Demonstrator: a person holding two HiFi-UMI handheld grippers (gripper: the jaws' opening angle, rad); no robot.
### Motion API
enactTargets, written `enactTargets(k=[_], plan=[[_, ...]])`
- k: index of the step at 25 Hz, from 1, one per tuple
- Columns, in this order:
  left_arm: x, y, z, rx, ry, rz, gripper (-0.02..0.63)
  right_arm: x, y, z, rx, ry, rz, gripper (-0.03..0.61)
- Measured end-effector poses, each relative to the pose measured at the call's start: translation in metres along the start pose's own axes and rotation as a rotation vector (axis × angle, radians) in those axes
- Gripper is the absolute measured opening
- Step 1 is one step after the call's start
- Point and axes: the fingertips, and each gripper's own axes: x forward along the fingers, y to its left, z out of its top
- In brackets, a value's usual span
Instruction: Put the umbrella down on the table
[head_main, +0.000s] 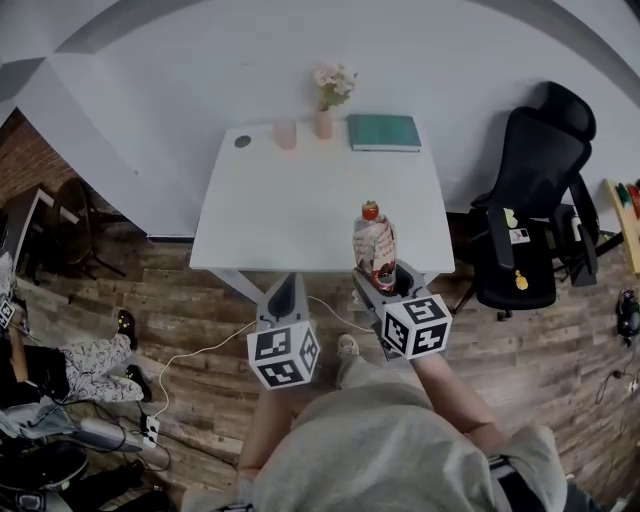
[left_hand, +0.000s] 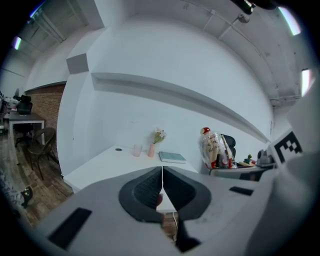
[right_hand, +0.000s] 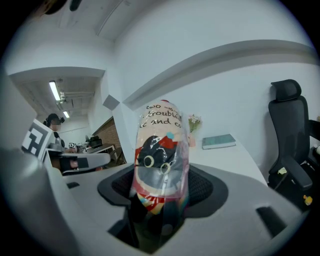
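A folded umbrella in a clear printed sleeve with a red tip stands upright in my right gripper, whose jaws are shut on its lower part. In the right gripper view the umbrella fills the middle, with a black cartoon figure and writing on it. It is held over the near right edge of the white table. My left gripper hovers just in front of the table's near edge; its jaws are shut with nothing between them. The umbrella shows at the right in the left gripper view.
At the table's far edge stand a pink cup, a vase of flowers and a teal book. A black office chair stands to the right. A white cable and clutter lie on the wood floor at left.
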Motion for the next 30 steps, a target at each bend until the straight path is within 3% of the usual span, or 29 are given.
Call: enactTargets(k=[14,30], plan=[[0.091,0.019,0.016,-0.016,0.024,0.04,0.008,0.102,-0.068,0.012,-0.011,0.076,0.003,0.27],[0.137,0.035,0.017,-0.018,0.037,0.101,0.009,0.2,-0.127,-0.019,-0.053,0.243,0.001,0.268]])
